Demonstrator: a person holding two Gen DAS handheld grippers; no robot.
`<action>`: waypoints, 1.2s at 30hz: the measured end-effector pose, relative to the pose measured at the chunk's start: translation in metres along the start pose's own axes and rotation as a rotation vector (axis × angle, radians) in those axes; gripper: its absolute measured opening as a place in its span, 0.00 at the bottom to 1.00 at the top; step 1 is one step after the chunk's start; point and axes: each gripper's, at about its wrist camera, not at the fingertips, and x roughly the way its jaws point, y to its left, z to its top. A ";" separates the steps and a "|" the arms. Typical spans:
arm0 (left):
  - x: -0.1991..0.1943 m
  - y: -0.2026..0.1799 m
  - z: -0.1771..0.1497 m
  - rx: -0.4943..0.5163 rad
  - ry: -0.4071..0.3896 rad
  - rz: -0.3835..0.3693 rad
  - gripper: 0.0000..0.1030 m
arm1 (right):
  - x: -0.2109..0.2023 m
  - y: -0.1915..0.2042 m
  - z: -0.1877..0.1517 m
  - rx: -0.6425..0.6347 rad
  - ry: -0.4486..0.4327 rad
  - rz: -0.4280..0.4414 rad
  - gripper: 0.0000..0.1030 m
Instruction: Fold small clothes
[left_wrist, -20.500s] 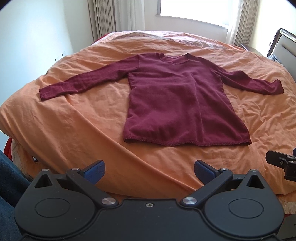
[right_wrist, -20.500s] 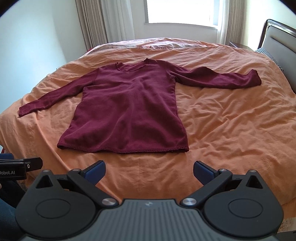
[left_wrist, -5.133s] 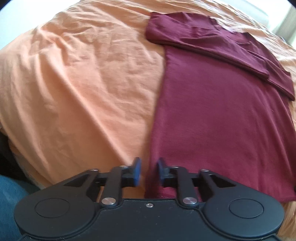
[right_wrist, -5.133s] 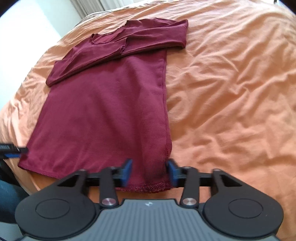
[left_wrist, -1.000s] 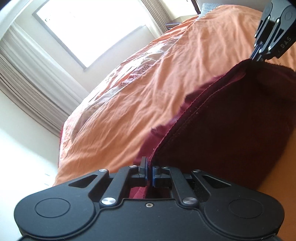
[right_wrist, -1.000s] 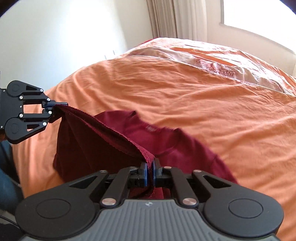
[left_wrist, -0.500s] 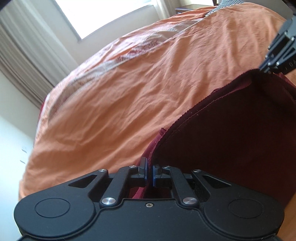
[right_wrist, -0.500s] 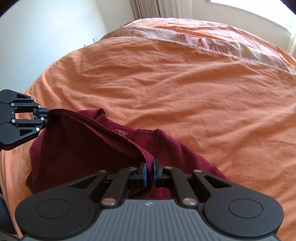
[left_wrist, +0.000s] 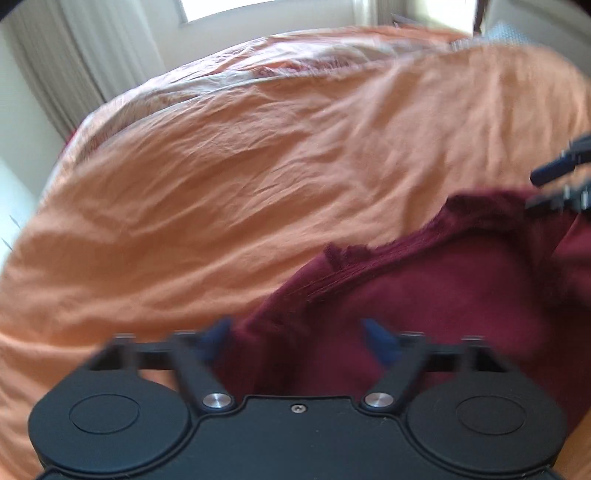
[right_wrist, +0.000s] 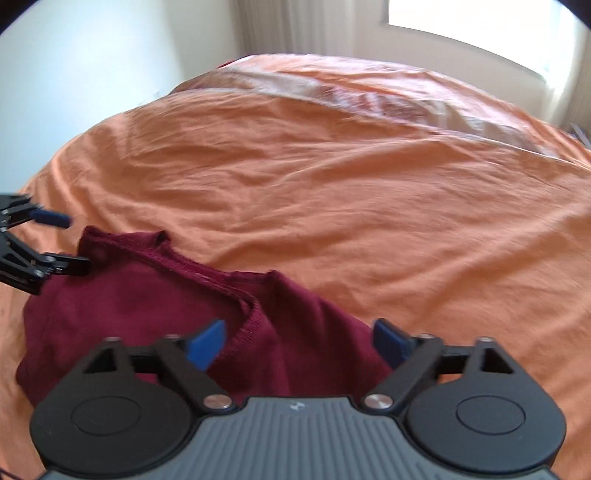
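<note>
Orange bedspread (right_wrist: 369, 192) (wrinkled) beneath curtained window (right_wrist: 480, 18).

A bed (right_wrist: 369, 192) covered by a rumpled orange sheet (left_wrist: 229, 192) fills both wrist views. A dark red garment (right_wrist: 140, 295), folded over on itself with its stitched hem uppermost, lies directly on the sheet just ahead of the right gripper (right_wrist: 299, 341). A paler patterned strip crosses the sheet far beyond it.
</note>
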 end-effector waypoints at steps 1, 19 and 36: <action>-0.003 0.004 -0.002 -0.032 -0.013 -0.007 0.90 | -0.006 -0.002 -0.006 0.018 -0.016 -0.005 0.91; -0.005 -0.004 -0.079 -0.240 0.106 0.223 0.91 | -0.001 0.072 -0.094 -0.293 0.029 -0.135 0.81; -0.023 -0.022 -0.076 -0.264 0.087 0.254 0.94 | -0.021 -0.033 -0.063 0.192 -0.045 -0.103 0.11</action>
